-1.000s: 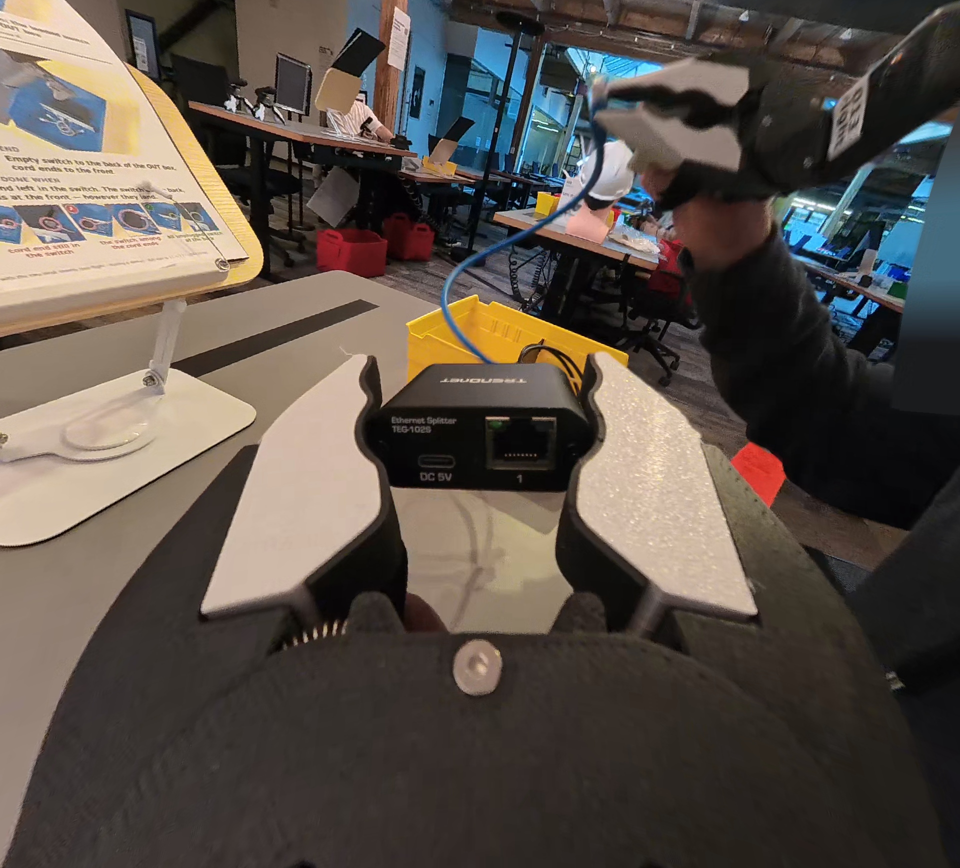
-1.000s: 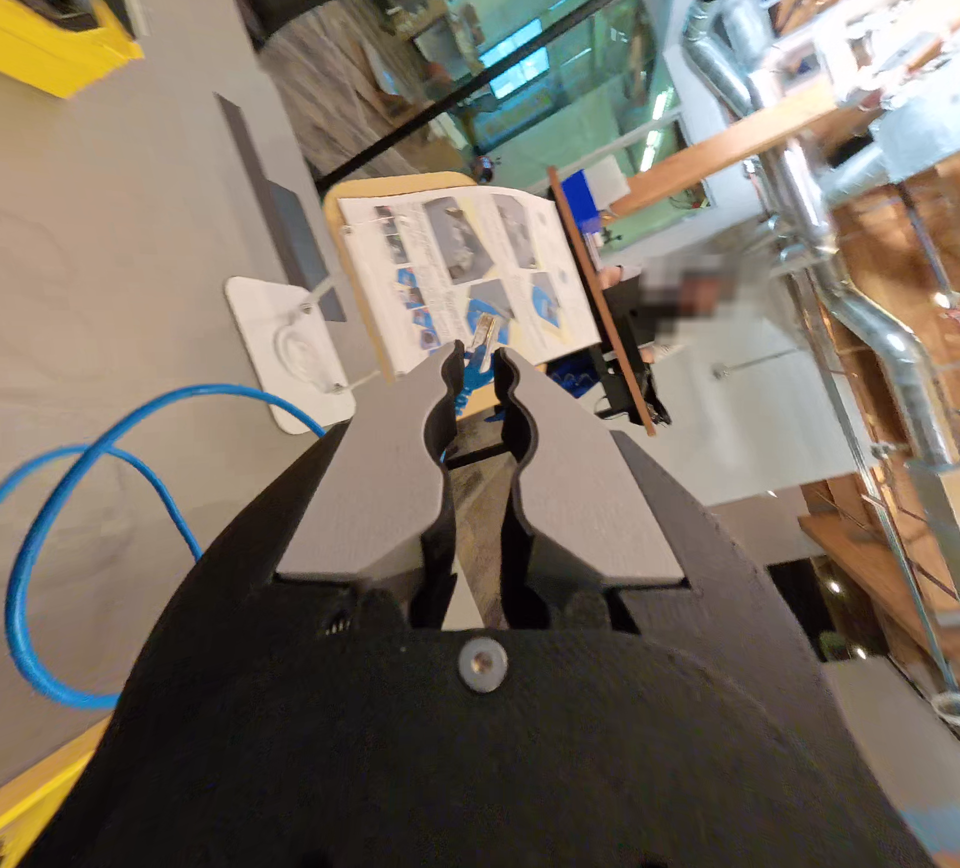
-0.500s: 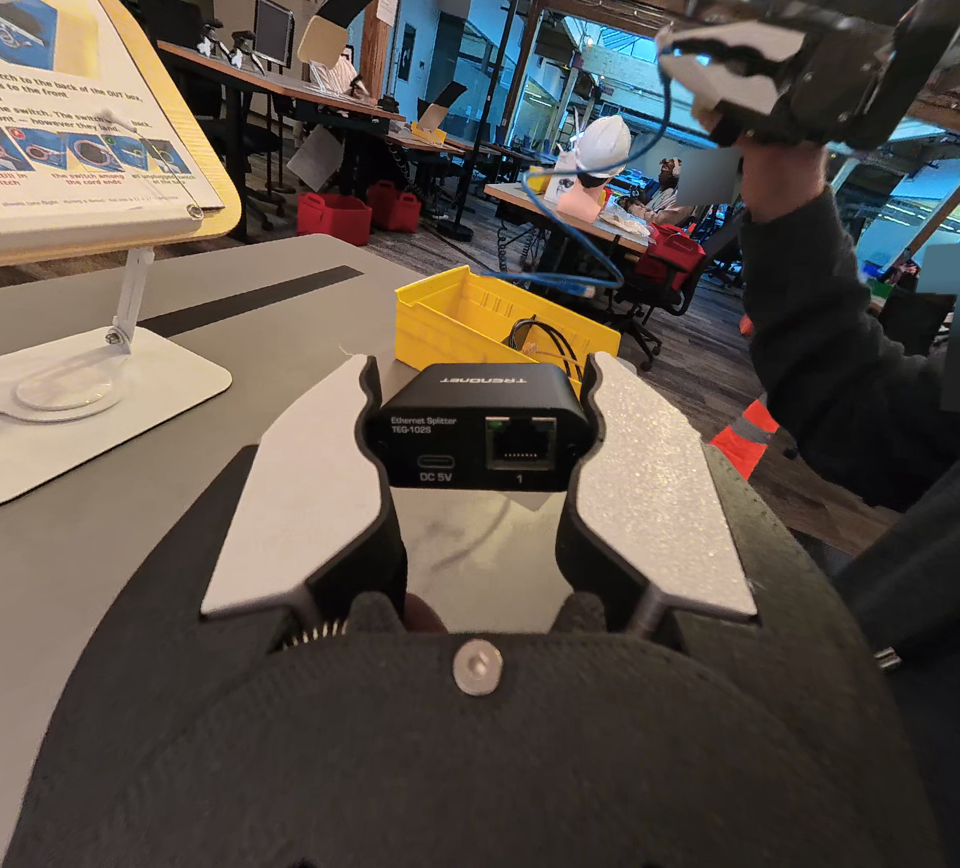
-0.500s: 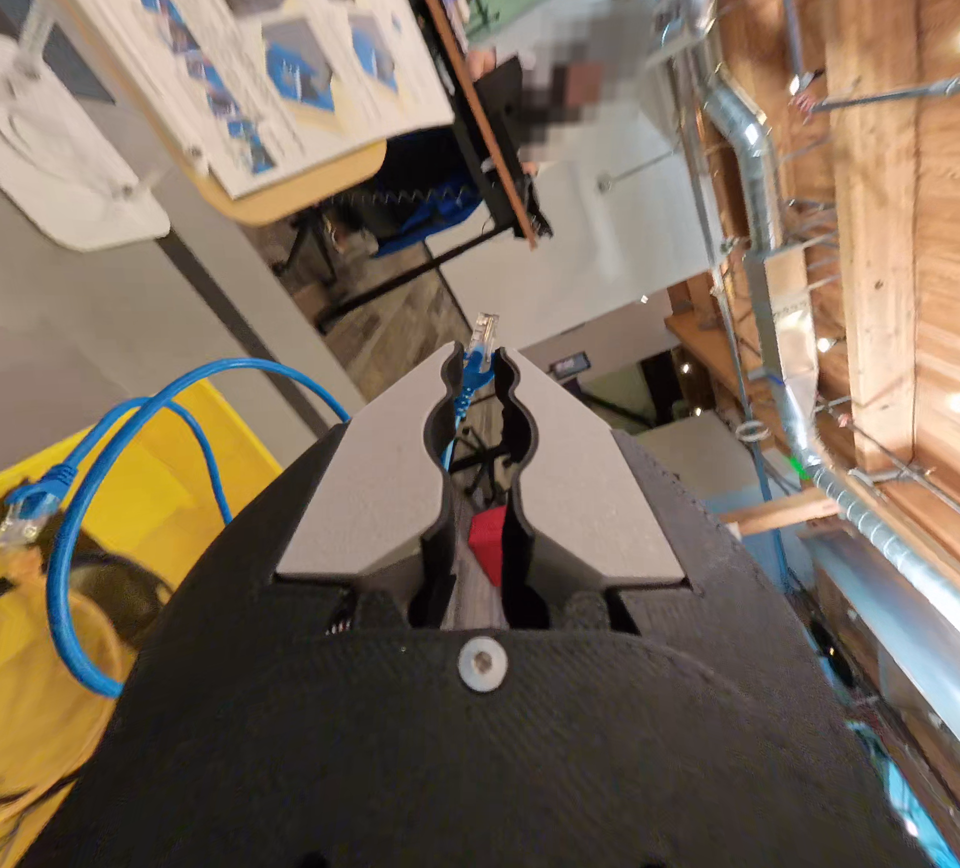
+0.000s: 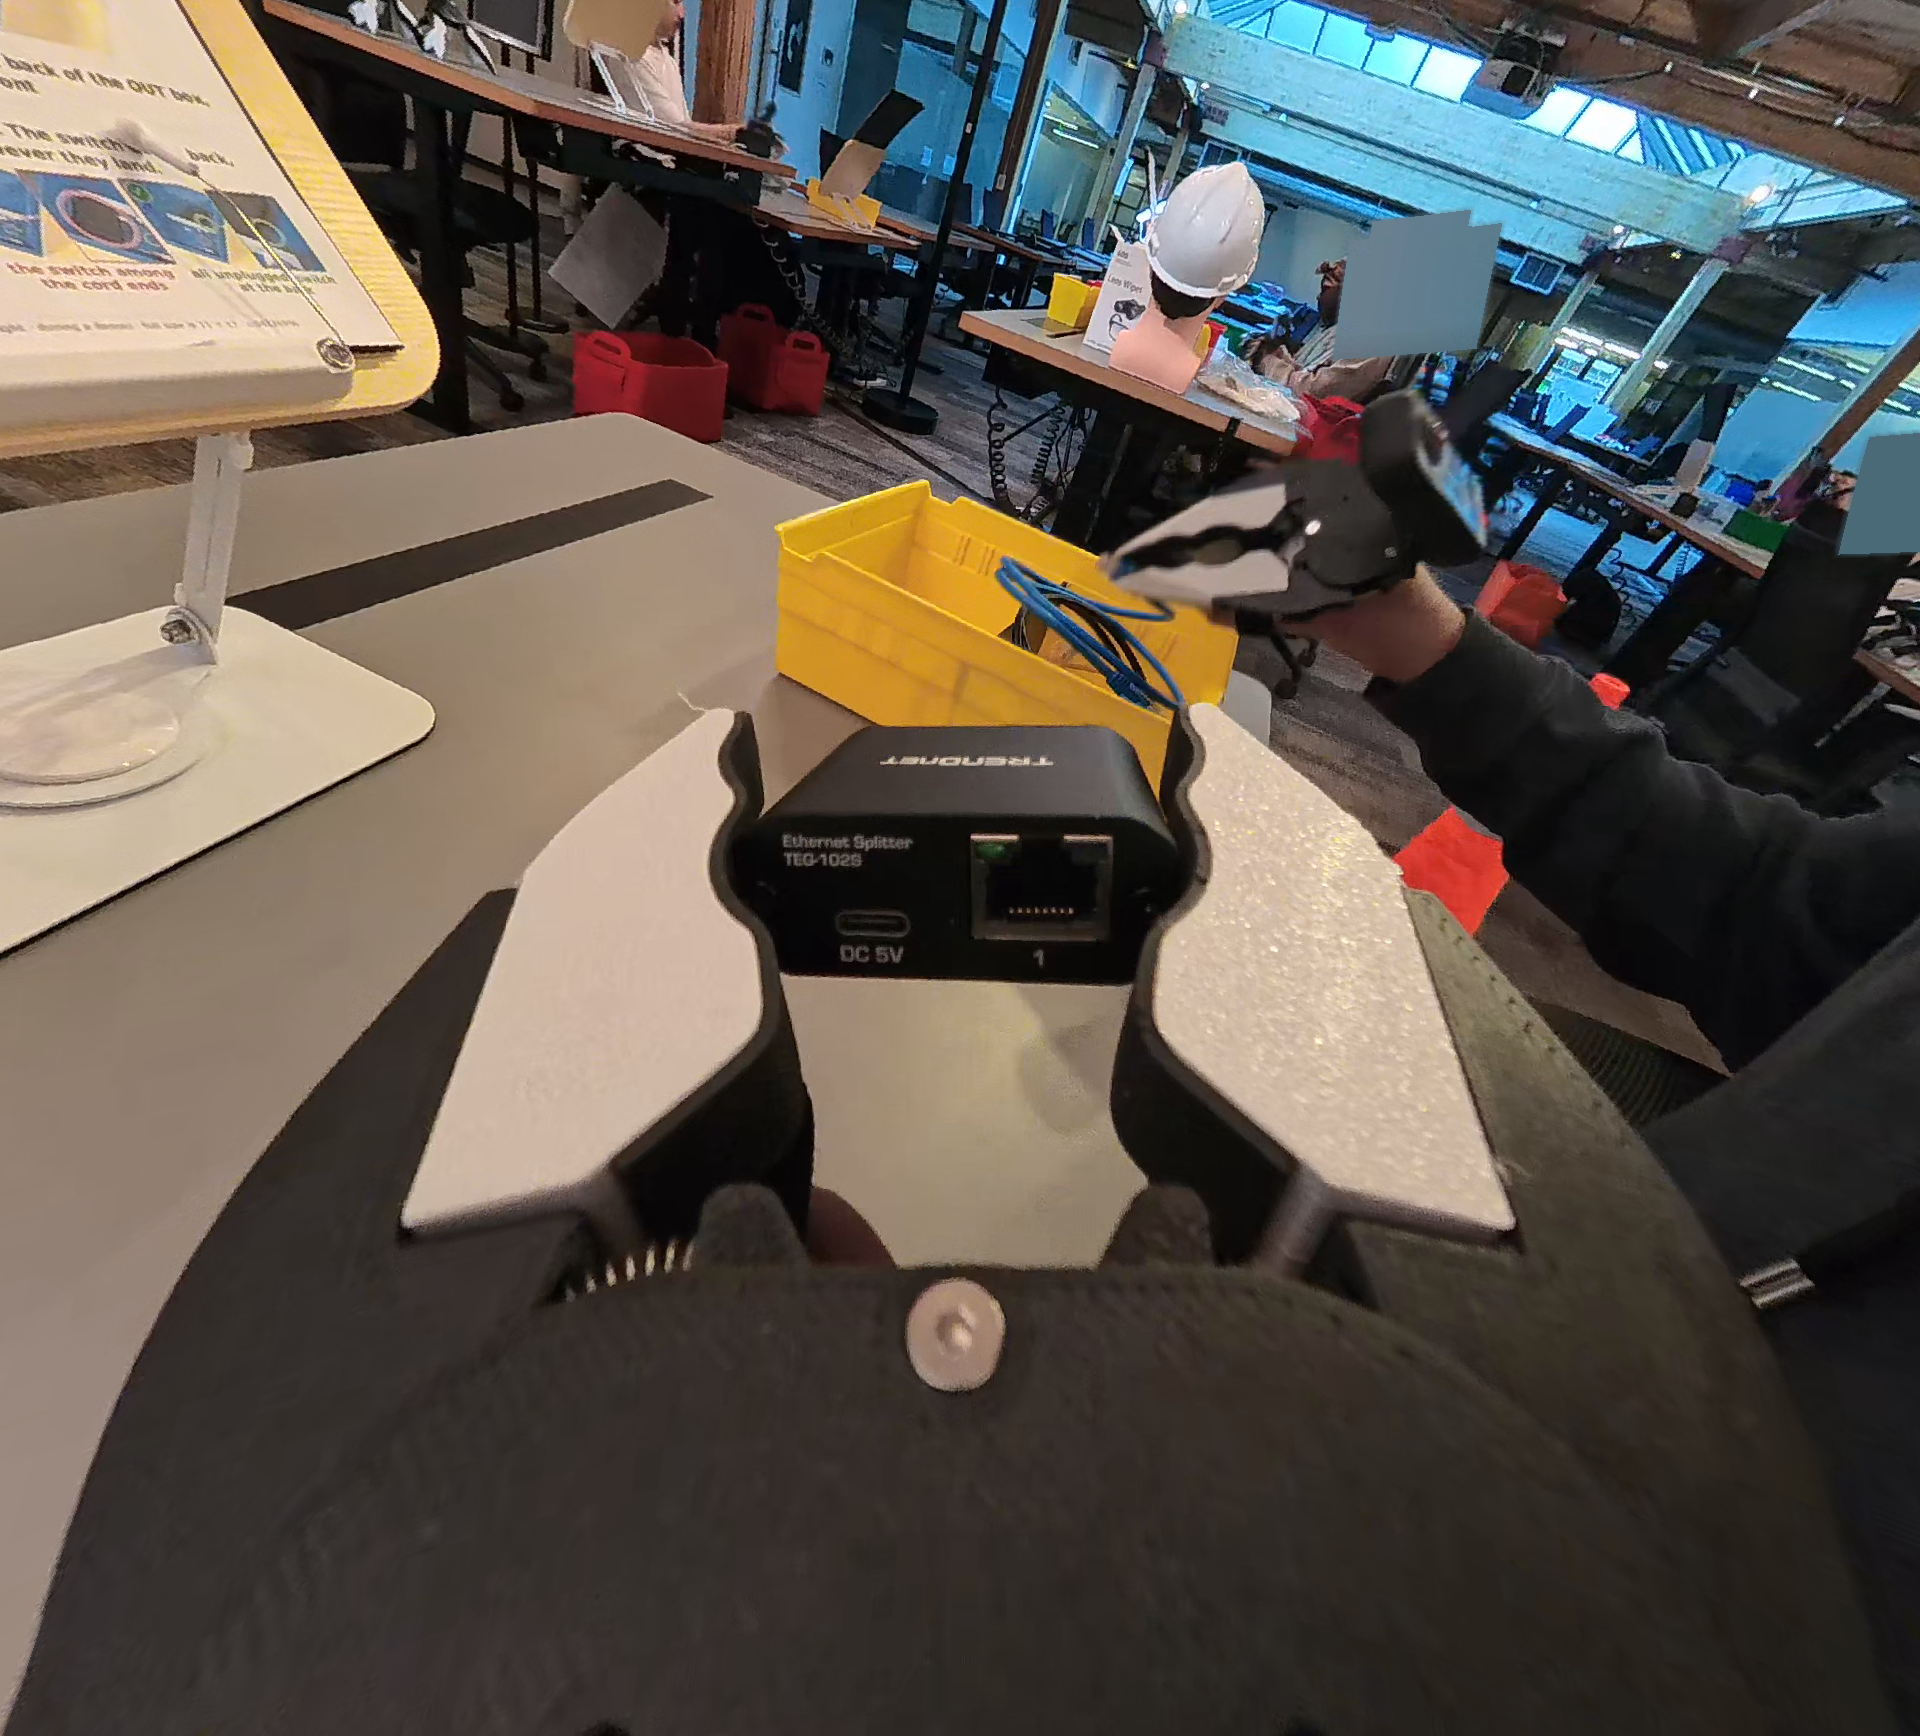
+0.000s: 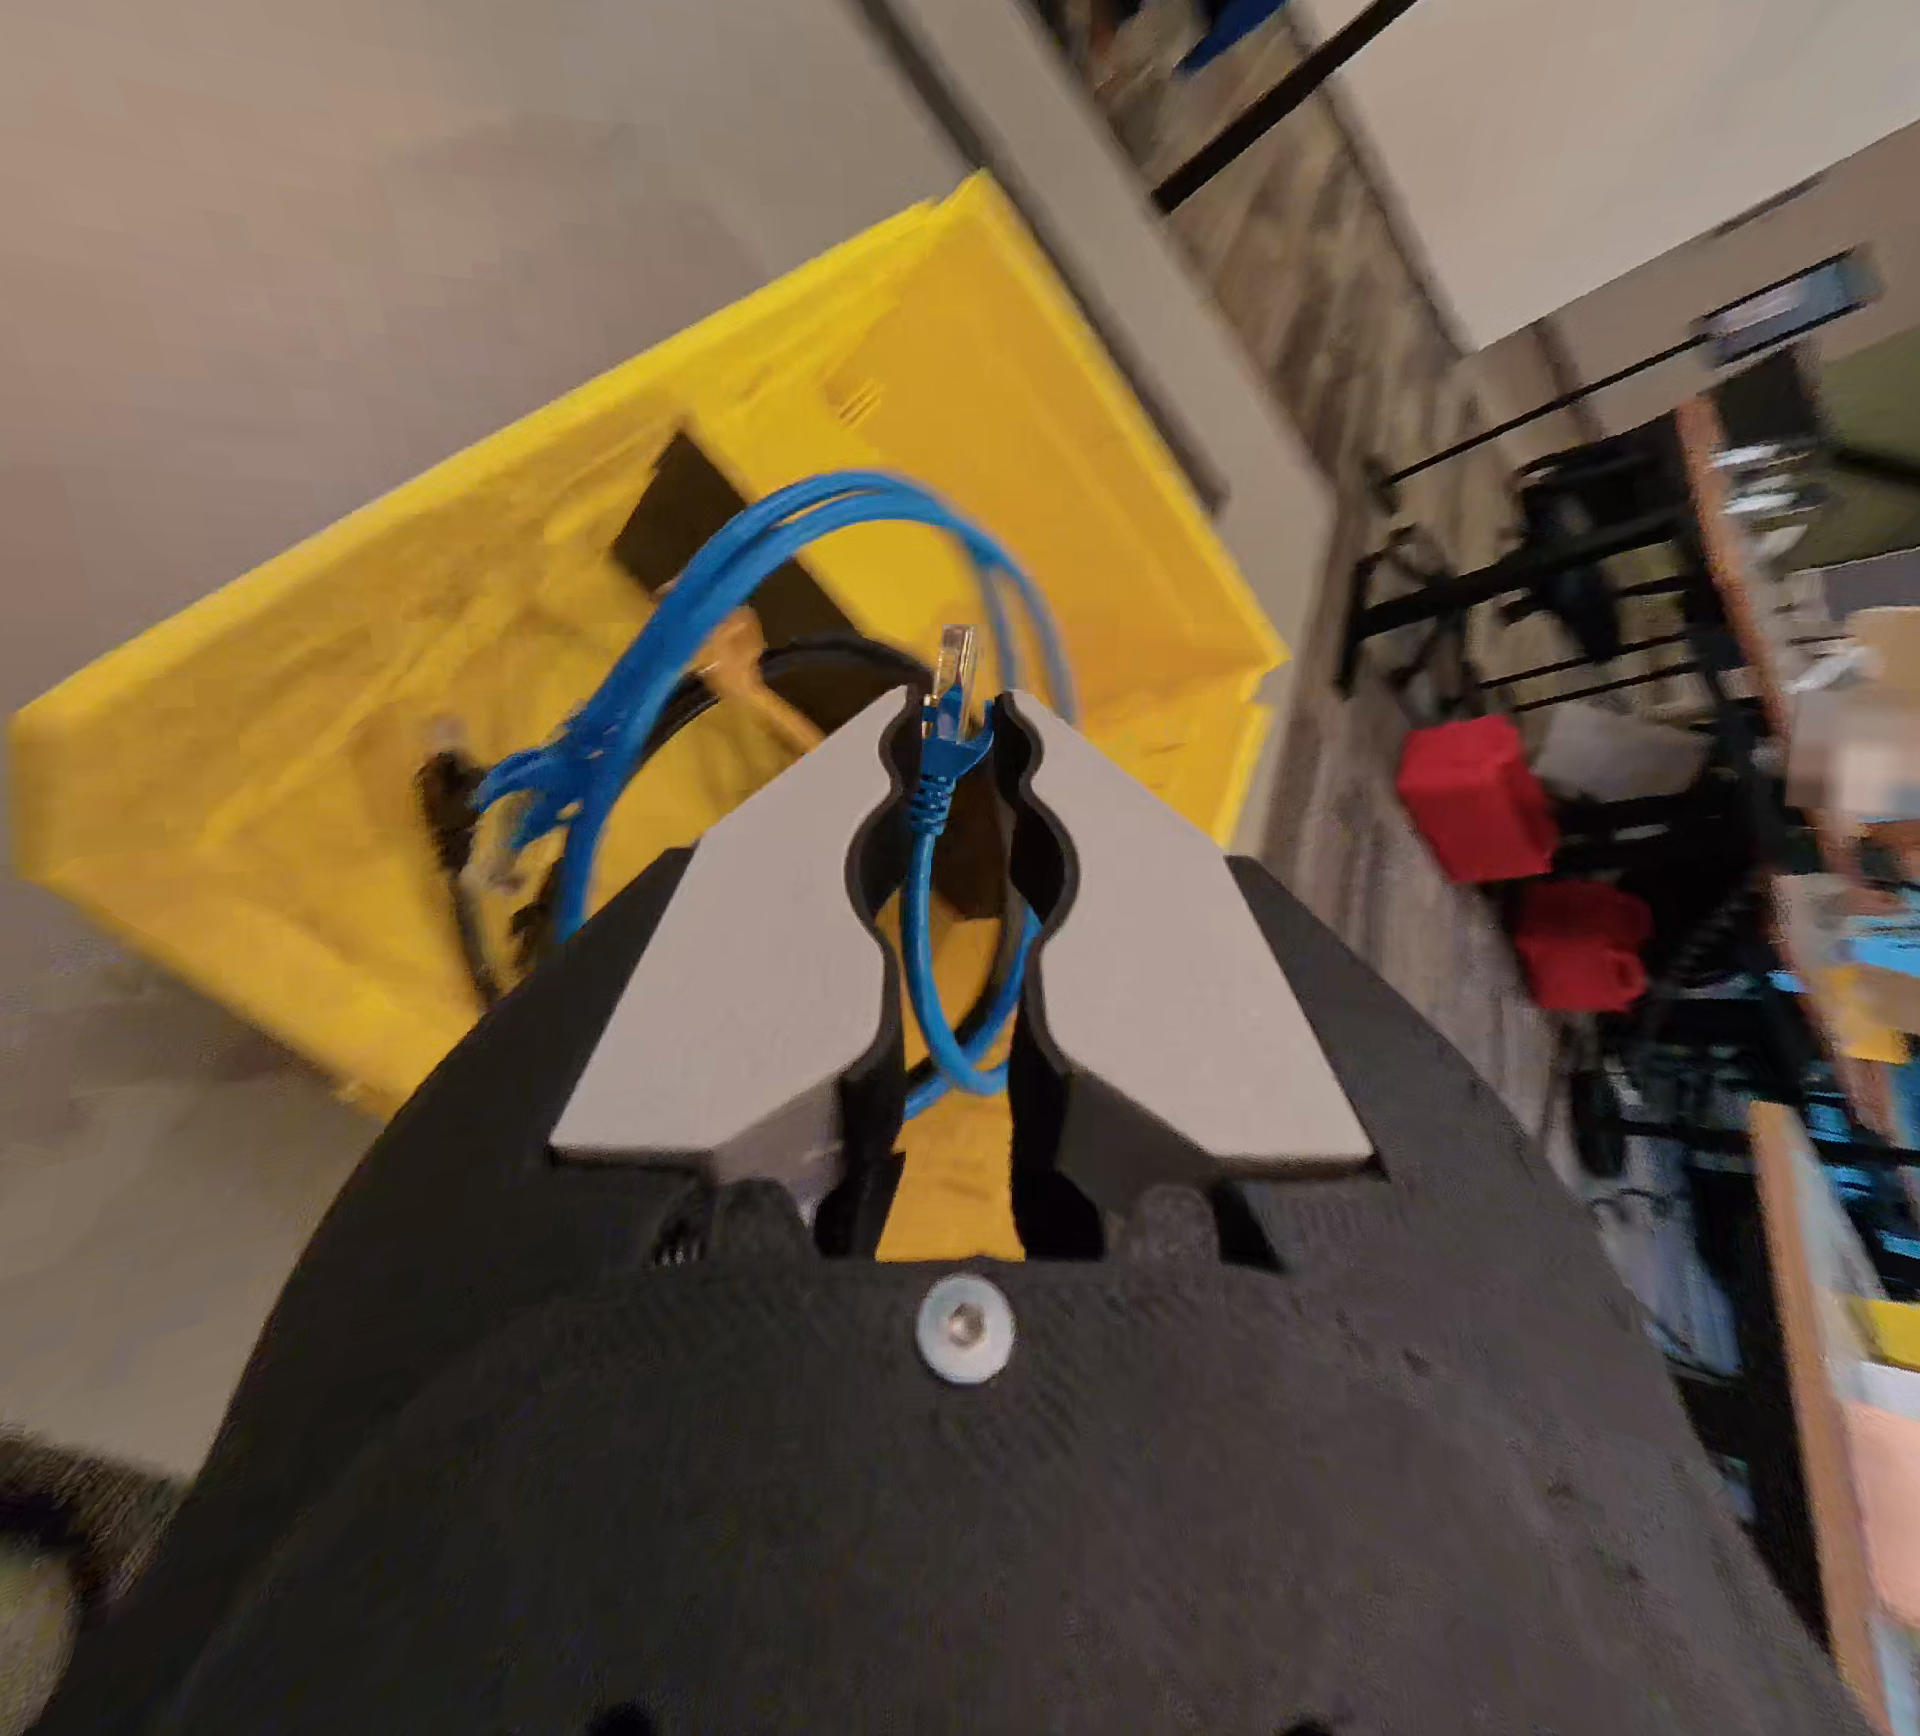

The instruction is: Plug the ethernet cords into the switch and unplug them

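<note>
Left wrist view, lower centre: the left gripper (image 5: pixel 956 845), with two matte grey finger plates on a black textured body, is clamped on the small black rectangular plastic switch (image 5: pixel 951 855). One network port and one small oval power socket face the camera; both are empty. Beyond it, at frame centre, stands one yellow moulded plastic bin (image 5: pixel 883 616) on the smooth grey tabletop (image 5: pixel 312 907). At right centre the right gripper (image 5: pixel 1132 562) is held above the bin by a hand (image 5: pixel 1371 626) in a dark sleeve. At upper left is a printed instruction sheet on a white metal stand (image 5: pixel 197 543).

Right wrist view, blurred by motion: the right gripper (image 6: pixel 956 720) is pinched on the thin blue round-jacketed ethernet cord (image 6: pixel 935 782), just behind its one clear plug (image 6: pixel 956 658), which projects past the fingertips. The cord loops down into the bin (image 6: pixel 312 751), where its second plug end lies beside black cabling; only this view shows that interior. Two red containers (image 6: pixel 1475 803) sit on the floor at right.
</note>
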